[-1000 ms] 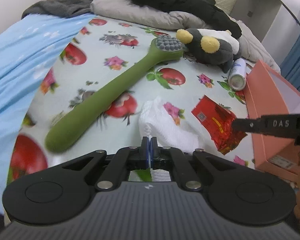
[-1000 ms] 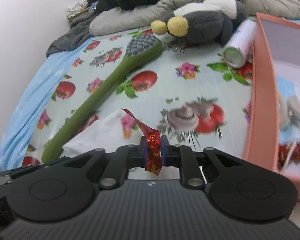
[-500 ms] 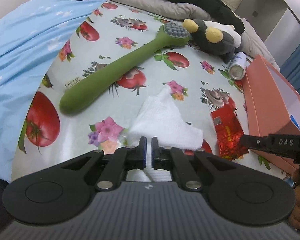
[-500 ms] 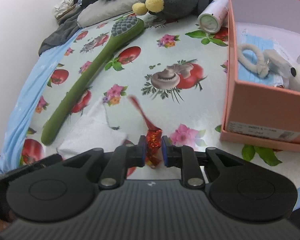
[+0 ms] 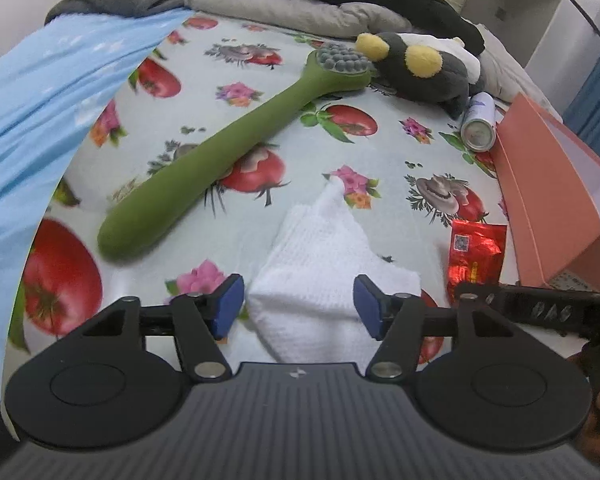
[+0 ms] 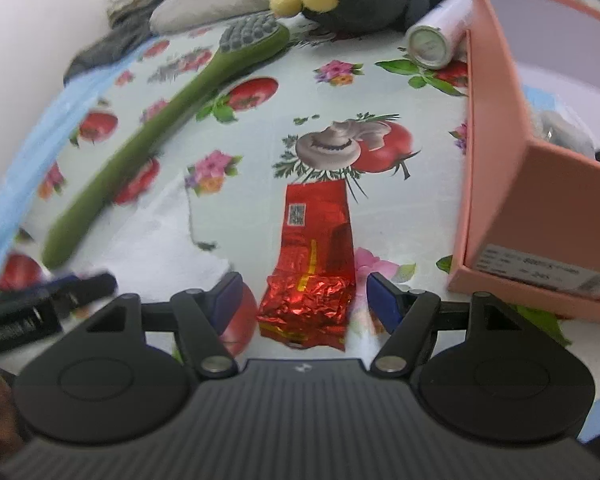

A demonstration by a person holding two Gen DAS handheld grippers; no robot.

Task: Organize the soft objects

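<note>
Tomato-and-flower printed cloth covering bed; both grippers opening, flanking white waffle towel and red foil packet, touching neither.

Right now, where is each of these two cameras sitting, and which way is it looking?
Left wrist: rides on the left gripper, looking down along its opening jaws at the white cloth between the untouching pads; fingers of the person's other hand show at right.
Right wrist: rides on the right gripper, jaws opening around the red foil packet lying free.
Shared: green brush, plush toy, pink box, both packet and cloth.
</note>
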